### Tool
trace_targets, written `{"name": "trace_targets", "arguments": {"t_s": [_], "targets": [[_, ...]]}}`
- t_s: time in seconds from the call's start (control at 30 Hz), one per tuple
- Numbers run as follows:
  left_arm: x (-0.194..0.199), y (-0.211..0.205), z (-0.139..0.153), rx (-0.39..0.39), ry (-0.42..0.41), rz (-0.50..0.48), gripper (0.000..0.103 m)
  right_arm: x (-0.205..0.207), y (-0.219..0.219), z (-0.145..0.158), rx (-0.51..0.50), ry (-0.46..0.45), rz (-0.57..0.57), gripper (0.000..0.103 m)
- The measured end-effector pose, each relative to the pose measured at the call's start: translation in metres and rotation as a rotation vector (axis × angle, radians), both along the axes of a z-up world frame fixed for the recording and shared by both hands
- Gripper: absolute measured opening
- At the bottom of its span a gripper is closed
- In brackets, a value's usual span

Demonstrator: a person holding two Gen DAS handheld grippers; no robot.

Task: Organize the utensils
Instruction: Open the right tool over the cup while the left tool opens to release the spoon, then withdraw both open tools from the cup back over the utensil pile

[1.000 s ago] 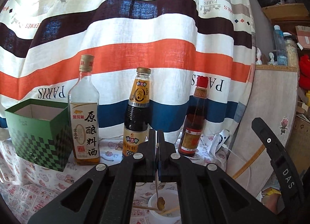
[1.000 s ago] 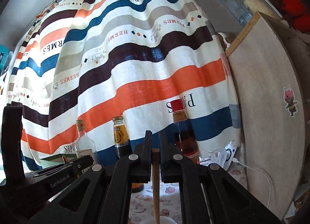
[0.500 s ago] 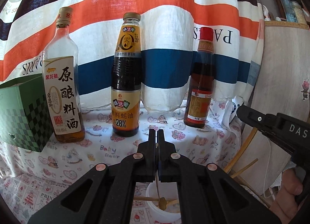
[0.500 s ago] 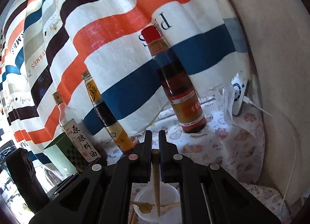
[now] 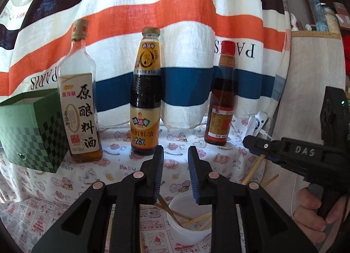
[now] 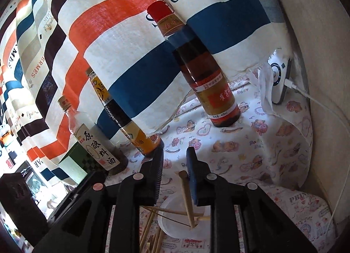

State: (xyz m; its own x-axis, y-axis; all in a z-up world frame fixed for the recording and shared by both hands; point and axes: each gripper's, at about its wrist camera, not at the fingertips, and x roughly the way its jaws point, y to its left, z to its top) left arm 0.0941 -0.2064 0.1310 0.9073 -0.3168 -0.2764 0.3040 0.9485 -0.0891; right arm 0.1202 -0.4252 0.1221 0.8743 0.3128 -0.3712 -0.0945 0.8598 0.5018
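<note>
Printed tablecloth [image 6: 273, 150]; chopstick [image 6: 187, 196] leans between parted right tongs [image 6: 175, 154].

My left gripper's [image 5: 176, 173] arms hide most of the cup [image 5: 186, 207]; only part of its rim and a few sticks [image 5: 196, 222] show between them. My right gripper [image 6: 175, 173] covers the cup's sides too. The green box [image 5: 30, 130] is cut off by the left edge. My hand [image 5: 315, 211] is partly out of frame. Small print on the bottle labels [image 5: 219, 125] is too fine to read.
</note>
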Motion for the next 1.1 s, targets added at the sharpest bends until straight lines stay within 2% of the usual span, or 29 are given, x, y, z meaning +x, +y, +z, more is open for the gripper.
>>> {"name": "trace_targets", "arguments": {"t_s": [0.07,0.13,0.2,0.27,0.3,0.37,0.43,0.53,0.8,0.97,1.1], "targets": [[-0.012,0.010,0.013,-0.009,-0.039,0.029,0.041,-0.004,0.003,0.005,-0.013,-0.008,0.003,0.027],[-0.024,0.021,0.023,-0.008,-0.072,0.022,0.042,-0.010,0.008,0.012,-0.028,-0.030,0.006,0.029],[-0.038,0.030,0.030,0.030,-0.123,0.051,0.048,-0.020,0.014,0.021,-0.053,-0.067,0.004,0.032],[-0.052,0.043,0.034,0.042,-0.159,0.083,0.061,-0.030,0.020,0.030,-0.076,-0.109,0.007,0.038],[-0.058,0.052,0.036,0.027,-0.162,0.093,0.064,-0.036,0.023,0.035,-0.089,-0.126,0.010,0.042],[-0.068,0.073,0.039,-0.021,-0.145,0.121,0.074,-0.047,0.031,0.045,-0.113,-0.157,0.012,0.043],[-0.077,0.094,0.040,-0.066,-0.130,0.134,0.076,-0.061,0.039,0.051,-0.117,-0.181,0.010,0.043],[-0.090,0.117,0.038,-0.058,-0.132,0.156,0.081,-0.078,0.052,0.051,-0.128,-0.179,-0.005,0.043],[-0.117,0.166,0.004,-0.081,-0.132,0.207,0.095,-0.116,0.095,0.028,-0.226,-0.126,0.036,0.045],[-0.123,0.180,-0.029,-0.085,-0.111,0.214,0.101,-0.134,0.111,-0.004,-0.227,-0.101,0.038,0.046],[-0.119,0.187,-0.057,-0.089,-0.074,0.223,0.102,-0.128,0.119,-0.035,-0.224,-0.059,0.046,0.046]]}}
